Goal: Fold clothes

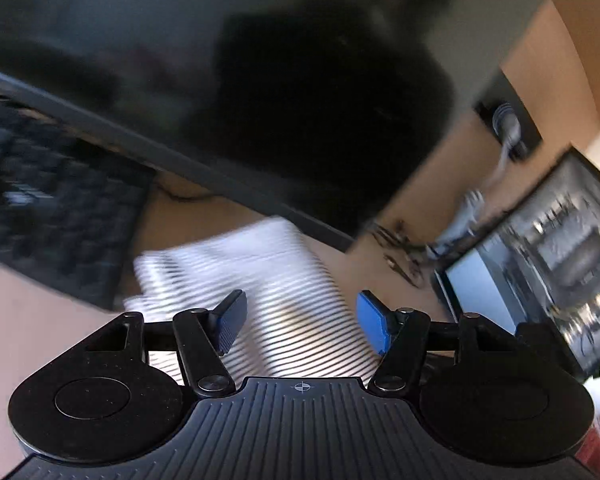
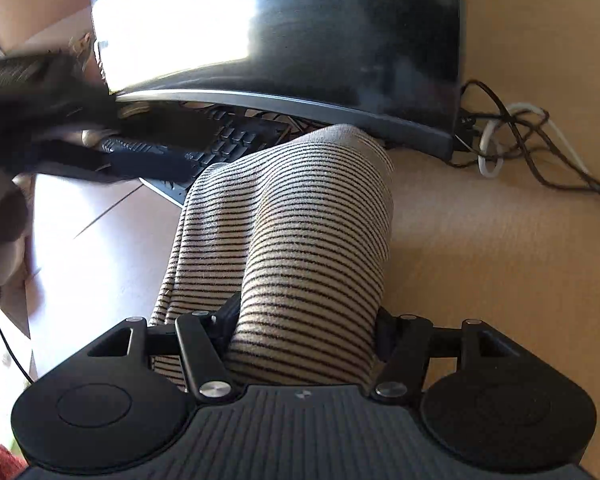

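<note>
Garment, striped cream and black, lay folded on the bench in front of the monitor, one corner over the keyboard. Your right gripper had its fingers clenched on the garment's near end. Your left gripper hung above it, fingers released and empty.

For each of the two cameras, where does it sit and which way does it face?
Left wrist: sits on the left gripper, looking forward and down at the striped garment, keyboard and monitor; jaws apart, nothing between them.
Right wrist: sits on the right gripper, looking down along the striped garment bunched between its jaws; a blurred dark shape at left cannot be identified.
Shared: garment, keyboard, monitor, wooden desk.
</note>
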`<state>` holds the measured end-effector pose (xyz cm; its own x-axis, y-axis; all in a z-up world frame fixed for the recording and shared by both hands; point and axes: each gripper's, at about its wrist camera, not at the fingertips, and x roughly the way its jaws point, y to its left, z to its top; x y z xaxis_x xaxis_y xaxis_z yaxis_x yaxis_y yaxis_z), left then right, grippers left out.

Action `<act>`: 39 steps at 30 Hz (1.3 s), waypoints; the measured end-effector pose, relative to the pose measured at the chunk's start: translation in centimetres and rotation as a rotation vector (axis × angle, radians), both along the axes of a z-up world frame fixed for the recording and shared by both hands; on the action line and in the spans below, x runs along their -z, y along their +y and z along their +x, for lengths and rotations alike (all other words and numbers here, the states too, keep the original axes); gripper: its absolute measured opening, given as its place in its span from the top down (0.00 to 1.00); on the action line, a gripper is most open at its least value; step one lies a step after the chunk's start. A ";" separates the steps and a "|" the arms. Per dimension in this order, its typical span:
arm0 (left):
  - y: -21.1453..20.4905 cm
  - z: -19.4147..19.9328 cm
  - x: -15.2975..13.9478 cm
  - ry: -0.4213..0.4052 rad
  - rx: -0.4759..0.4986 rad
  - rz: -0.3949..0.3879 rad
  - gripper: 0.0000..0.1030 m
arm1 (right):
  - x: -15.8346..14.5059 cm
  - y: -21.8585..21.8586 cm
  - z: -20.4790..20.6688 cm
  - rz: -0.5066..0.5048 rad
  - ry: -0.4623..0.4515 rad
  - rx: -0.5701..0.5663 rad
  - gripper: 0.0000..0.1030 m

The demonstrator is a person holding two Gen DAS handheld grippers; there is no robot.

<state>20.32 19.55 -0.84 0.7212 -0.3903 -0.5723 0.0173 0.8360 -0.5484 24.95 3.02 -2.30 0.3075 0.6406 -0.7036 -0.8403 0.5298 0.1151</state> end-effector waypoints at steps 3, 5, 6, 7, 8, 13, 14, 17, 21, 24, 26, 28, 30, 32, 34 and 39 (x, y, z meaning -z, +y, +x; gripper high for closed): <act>-0.1 1.0 2.5 0.045 0.027 -0.019 0.38 | -0.3 -0.4 -0.4 -0.006 0.000 -0.008 0.40; 0.8 0.5 3.6 0.059 0.033 -0.078 0.44 | -0.4 -1.0 -0.2 0.001 0.034 -0.003 0.39; 1.1 0.1 3.9 0.064 0.037 -0.086 0.50 | -0.6 -1.8 0.4 0.033 0.076 0.005 0.34; 1.2 -0.2 4.1 0.066 0.042 -0.072 0.53 | -0.9 -2.7 1.0 0.070 0.122 0.015 0.33; 1.4 -0.5 4.3 0.067 0.048 -0.059 0.61 | -1.1 -3.6 1.7 0.107 0.169 0.024 0.30; 1.7 -1.2 4.4 0.058 0.043 -0.073 0.67 | -2.3 -4.9 5.7 0.264 0.335 0.085 0.22; 1.6 -1.4 4.4 0.053 0.046 -0.066 0.67 | -1.7 -4.4 6.5 0.272 0.354 0.096 0.22; 1.9 -2.2 4.3 0.046 0.049 -0.066 0.67 | 0.8 -3.4 8.6 0.272 0.418 0.138 0.22; 2.6 -3.3 4.3 0.034 0.023 -0.084 0.66 | 4.6 -1.4 10.1 0.321 0.636 0.145 0.22; 3.4 -3.9 4.5 0.024 0.001 -0.114 0.66 | 5.2 -1.2 10.0 0.355 0.722 0.121 0.35; 3.5 -3.8 4.1 0.011 -0.001 -0.113 0.66 | 3.4 -2.0 9.1 0.407 0.694 0.099 0.41; 3.2 -3.4 3.3 -0.017 0.013 -0.095 0.66 | 1.2 -3.4 8.0 0.448 0.610 0.091 0.43; 2.7 -2.9 3.0 -0.025 0.035 -0.067 0.66 | 0.1 -4.6 7.2 0.407 0.499 0.100 0.45; 2.0 -2.5 2.9 -0.019 0.057 -0.036 0.66 | -0.9 -5.8 6.5 0.360 0.387 0.109 0.52; 1.2 -2.6 3.3 -0.004 0.073 -0.011 0.66 | -0.4 -6.2 5.5 0.238 0.273 0.130 0.68; -0.5 -3.6 3.1 -0.008 0.085 0.067 0.65 | -0.6 -7.0 2.3 0.149 0.114 0.120 0.64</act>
